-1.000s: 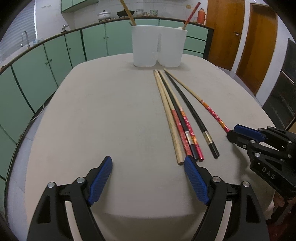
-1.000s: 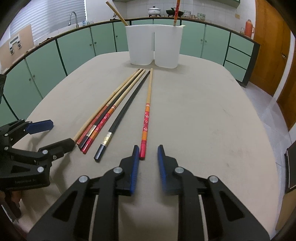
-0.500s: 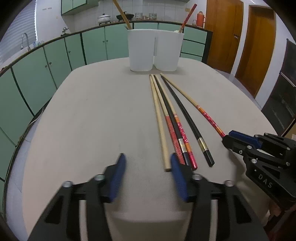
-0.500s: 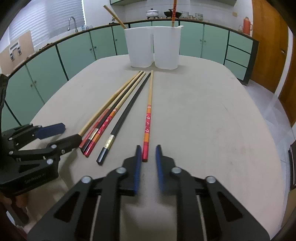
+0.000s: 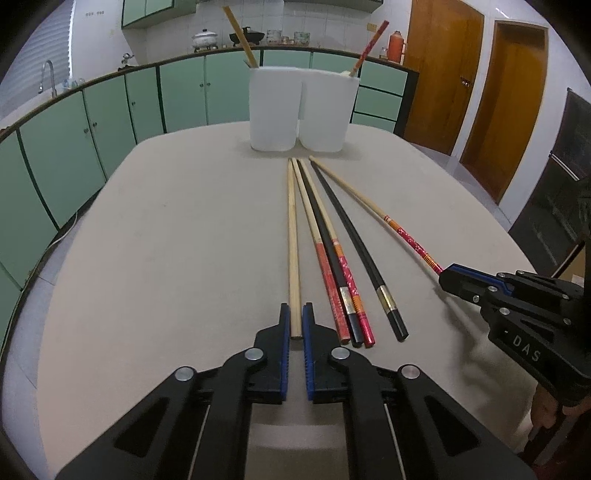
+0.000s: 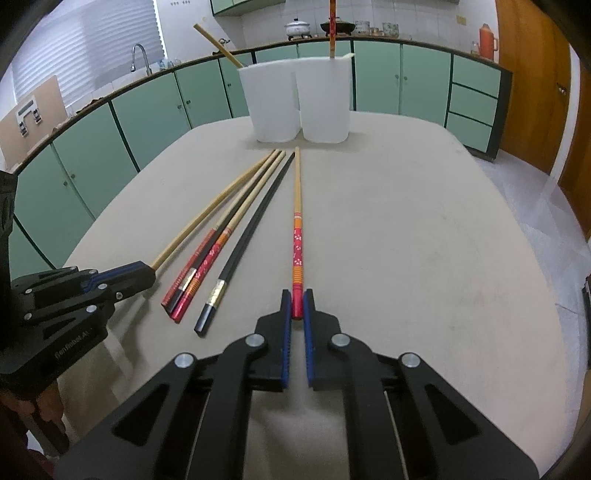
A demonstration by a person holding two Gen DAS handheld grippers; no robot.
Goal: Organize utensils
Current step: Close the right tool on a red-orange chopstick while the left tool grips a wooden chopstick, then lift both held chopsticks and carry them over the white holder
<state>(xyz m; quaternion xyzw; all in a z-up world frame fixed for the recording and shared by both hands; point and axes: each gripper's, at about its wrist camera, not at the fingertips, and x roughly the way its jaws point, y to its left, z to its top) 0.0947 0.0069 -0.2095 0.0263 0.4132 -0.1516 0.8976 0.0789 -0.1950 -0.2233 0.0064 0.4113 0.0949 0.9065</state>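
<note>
Several chopsticks lie side by side on the beige table (image 5: 177, 240), tips toward a white two-compartment holder (image 5: 299, 107). My left gripper (image 5: 295, 314) is closing its jaws on the near end of the plain wooden chopstick (image 5: 292, 236), pads pressed on both sides. My right gripper (image 6: 297, 299) is likewise closing on the red end of the red-patterned chopstick (image 6: 297, 240), which still rests on the table. Between them lie two red-ended chopsticks (image 5: 341, 280) and black ones (image 5: 354, 236). The holder has one wooden chopstick (image 5: 240, 33) on the left and one red-patterned chopstick (image 5: 369, 44) on the right.
Green cabinets (image 5: 92, 122) curve around behind the table, with a sink tap (image 5: 48, 74) at far left. Wooden doors (image 5: 443, 74) stand at right. The table's rounded near edge runs just under both grippers.
Both grippers have shut: the left from wide open onto the plain wooden chopstick, the right from slightly open onto the red-patterned one. Both views tilted up a little.
</note>
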